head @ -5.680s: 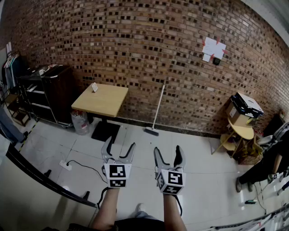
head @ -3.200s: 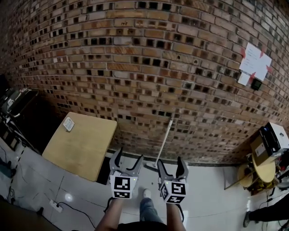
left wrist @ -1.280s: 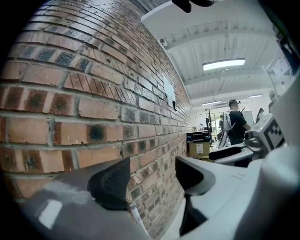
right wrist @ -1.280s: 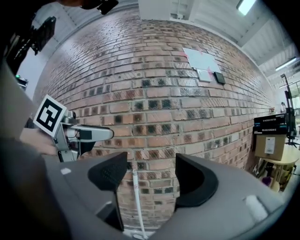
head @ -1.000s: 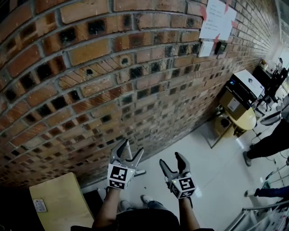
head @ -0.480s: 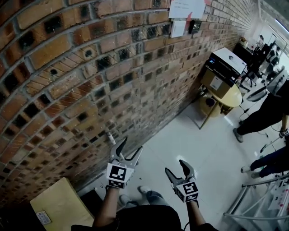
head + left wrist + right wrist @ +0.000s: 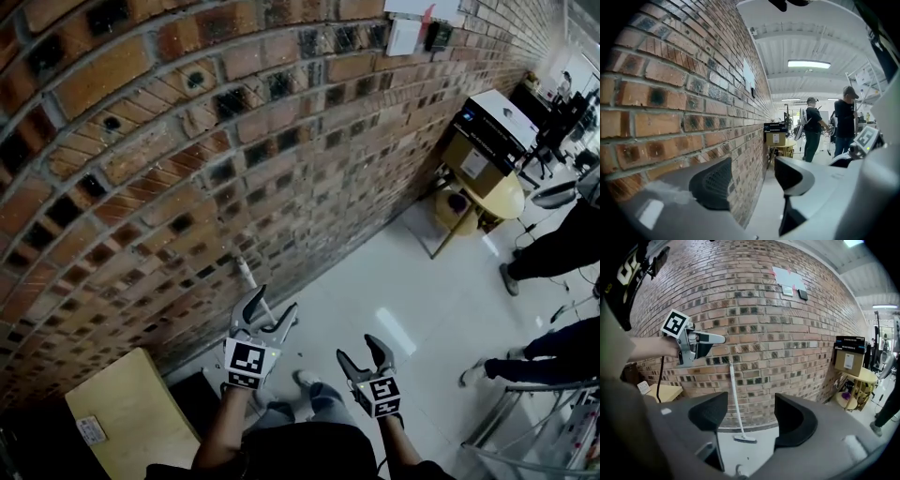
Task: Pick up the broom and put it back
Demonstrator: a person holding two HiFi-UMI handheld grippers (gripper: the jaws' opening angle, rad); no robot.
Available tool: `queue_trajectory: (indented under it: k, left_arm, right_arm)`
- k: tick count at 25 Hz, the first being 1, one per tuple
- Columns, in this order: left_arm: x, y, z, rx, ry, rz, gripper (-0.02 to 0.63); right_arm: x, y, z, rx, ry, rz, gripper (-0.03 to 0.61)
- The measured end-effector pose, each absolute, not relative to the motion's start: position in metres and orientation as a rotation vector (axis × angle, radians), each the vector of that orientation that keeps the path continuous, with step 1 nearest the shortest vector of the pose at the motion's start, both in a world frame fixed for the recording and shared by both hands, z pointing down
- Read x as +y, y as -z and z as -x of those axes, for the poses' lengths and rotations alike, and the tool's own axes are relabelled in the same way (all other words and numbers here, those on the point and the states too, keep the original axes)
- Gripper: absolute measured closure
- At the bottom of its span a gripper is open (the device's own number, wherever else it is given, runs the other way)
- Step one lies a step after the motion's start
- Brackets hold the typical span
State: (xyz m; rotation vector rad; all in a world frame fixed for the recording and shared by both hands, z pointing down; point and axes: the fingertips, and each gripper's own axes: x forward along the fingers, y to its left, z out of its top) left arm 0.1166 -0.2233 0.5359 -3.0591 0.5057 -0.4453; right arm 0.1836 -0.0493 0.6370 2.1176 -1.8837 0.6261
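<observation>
The broom leans upright on the brick wall: its white handle runs down to the brush head on the floor. From the head view the handle's top shows just beyond my left gripper. The right gripper view has the left gripper a little above and left of the handle's top, apart from it. Its jaws are closing, with only wall and floor between them. My right gripper hangs lower and further back, open and empty, pointing at the broom.
A wooden table stands left of the broom against the wall. At the right, a round yellow table carries a cardboard box. People stand beyond it. A metal frame is at bottom right. Papers hang on the wall.
Both grippers have sunk, the right one further. The left jaws have narrowed a little. The broom handle's top now shows close ahead of the left gripper.
</observation>
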Motion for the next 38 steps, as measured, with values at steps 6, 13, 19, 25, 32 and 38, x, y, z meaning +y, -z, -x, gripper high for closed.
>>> queue_trajectory:
  k: [6, 13, 19, 25, 32, 38]
  left_arm:
    - [-0.255, -0.558, -0.07, 0.703, 0.531, 3.032, 0.328]
    - [-0.293, -0.579, -0.017, 0.944, 0.586, 3.0, 0.328]
    - [-0.31, -0.592, 0.019, 1.135, 0.607, 2.976, 0.328]
    - [-0.312, -0.59, 0.048, 1.296, 0.593, 2.957, 0.328]
    - [-0.309, -0.597, 0.076, 1.435, 0.602, 2.922, 0.328]
    - [-0.303, -0.598, 0.095, 1.51, 0.608, 2.892, 0.328]
  right_arm:
    - [-0.107, -0.675, -0.158, -1.988, -0.689, -1.992, 0.262]
    - [-0.199, -0.714, -0.123, -2.113, -0.69, -1.812, 0.262]
    - [-0.269, -0.751, -0.1, -2.153, -0.739, -1.711, 0.267]
    - [-0.343, -0.771, -0.079, -2.171, -0.688, -1.628, 0.267]
    - [-0.394, -0.794, -0.082, -2.092, -0.71, -1.663, 0.27]
    - [-0.41, -0.801, -0.088, -2.049, -0.729, -1.714, 0.326]
